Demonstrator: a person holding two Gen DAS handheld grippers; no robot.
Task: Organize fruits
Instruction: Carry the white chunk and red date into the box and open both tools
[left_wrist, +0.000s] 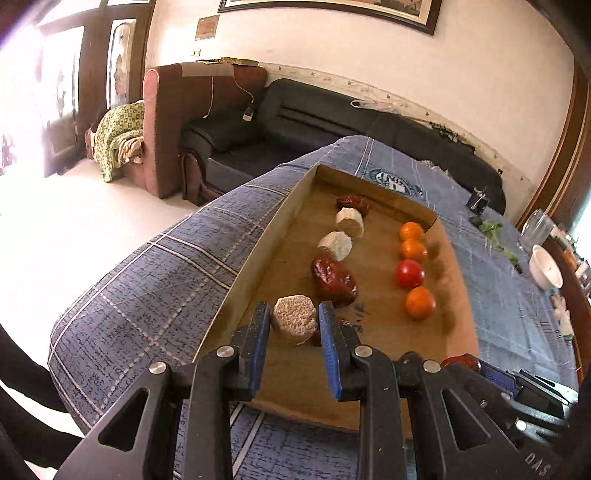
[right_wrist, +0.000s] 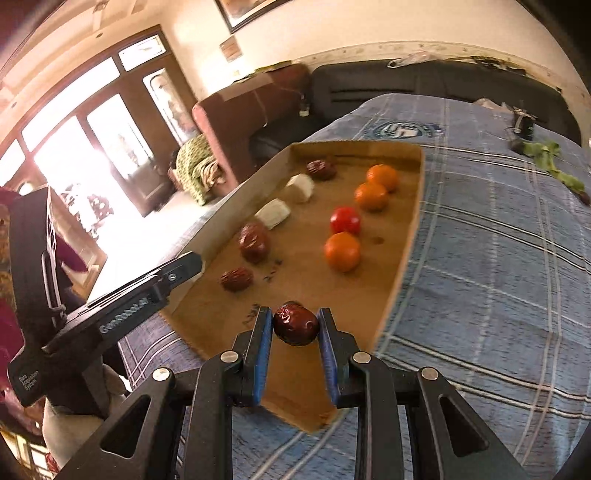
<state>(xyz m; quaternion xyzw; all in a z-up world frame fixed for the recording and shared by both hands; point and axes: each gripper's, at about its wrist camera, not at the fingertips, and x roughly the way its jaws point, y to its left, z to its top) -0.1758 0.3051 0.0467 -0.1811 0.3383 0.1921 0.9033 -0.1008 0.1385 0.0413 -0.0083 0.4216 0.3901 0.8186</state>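
Observation:
A shallow cardboard tray (left_wrist: 458, 325) lies on a blue checked cloth. In it, one row runs from a dark red date (left_wrist: 352, 203) past two white chunks (left_wrist: 350, 221) (left_wrist: 335, 245) to a larger date (left_wrist: 334, 280). A second row holds two oranges (left_wrist: 411, 232) (left_wrist: 413, 250), a red tomato (left_wrist: 409, 273) and another orange (left_wrist: 420, 302). My left gripper (left_wrist: 293, 325) is shut on a beige hexagonal chunk (left_wrist: 295, 323) over the tray's near left part. My right gripper (right_wrist: 295, 325) is shut on a glossy red date (right_wrist: 295, 324) above the tray's near end. A loose date (right_wrist: 236, 278) lies by the left wall.
The tray's raised left wall (right_wrist: 236, 206) runs along the table's left edge, with floor beyond. A white bowl (left_wrist: 546, 271), a glass (left_wrist: 535, 225) and green leaves (right_wrist: 546, 158) sit on the cloth to the right. A black sofa (left_wrist: 295, 122) stands behind.

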